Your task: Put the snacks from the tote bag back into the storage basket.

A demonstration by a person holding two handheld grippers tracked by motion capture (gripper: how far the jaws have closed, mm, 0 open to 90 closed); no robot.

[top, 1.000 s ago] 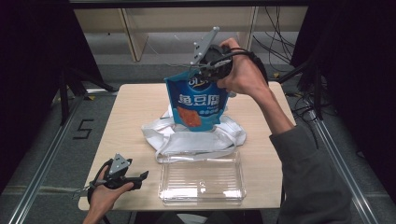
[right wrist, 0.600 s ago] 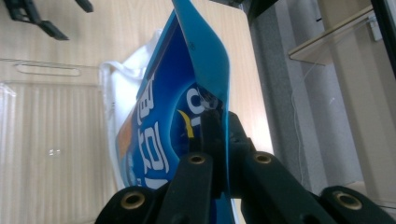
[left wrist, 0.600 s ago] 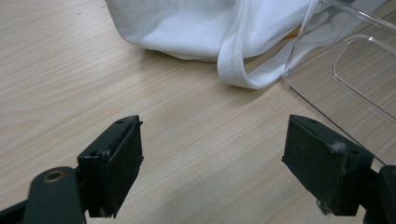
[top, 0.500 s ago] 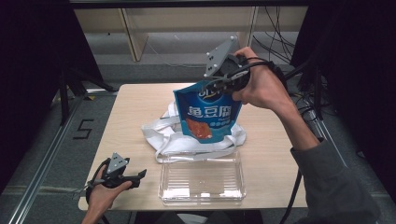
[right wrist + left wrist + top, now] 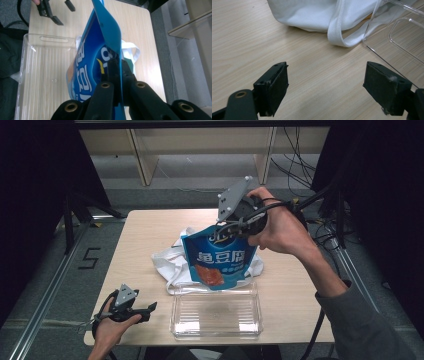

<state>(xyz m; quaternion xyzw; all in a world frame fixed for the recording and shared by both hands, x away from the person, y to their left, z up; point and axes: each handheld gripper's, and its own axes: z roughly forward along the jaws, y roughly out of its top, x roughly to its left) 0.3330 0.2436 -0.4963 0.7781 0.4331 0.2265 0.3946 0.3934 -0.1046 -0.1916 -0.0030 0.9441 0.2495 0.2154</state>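
**A:** Where is the glossy blue foil snack pouch (image 5: 218,260) with white lettering right now?

**B:** It hangs in the air above the middle of the light wooden surface (image 5: 145,227), held by the right gripper (image 5: 235,227), whose jaws are pinched tight on the pouch's flat top seam. Seen from the high view, the crumpled white cloth tote bag (image 5: 167,262) lies behind and under it, and the clear rectangular plastic tray (image 5: 216,316) sits at about six o'clock from the pouch, just beside the bag.

**B:** The left gripper (image 5: 142,310) rests at roughly eight o'clock from the tray, near the surface's front edge, with its jaws spread wide around nothing.

**A:** How will the pouch handle?

**B:** It looks light and soft. The film bends and bows in the right gripper view (image 5: 107,32), so it likely swings and twists from a single pinch. The foil looks slick, and the contents may crush if the belly is squeezed.

**A:** So where should it be held?

**B:** Probably on the sealed top strip, as now: it is the flat, stiffer part, clear of the contents. A grip near a corner would likely let it pivot.
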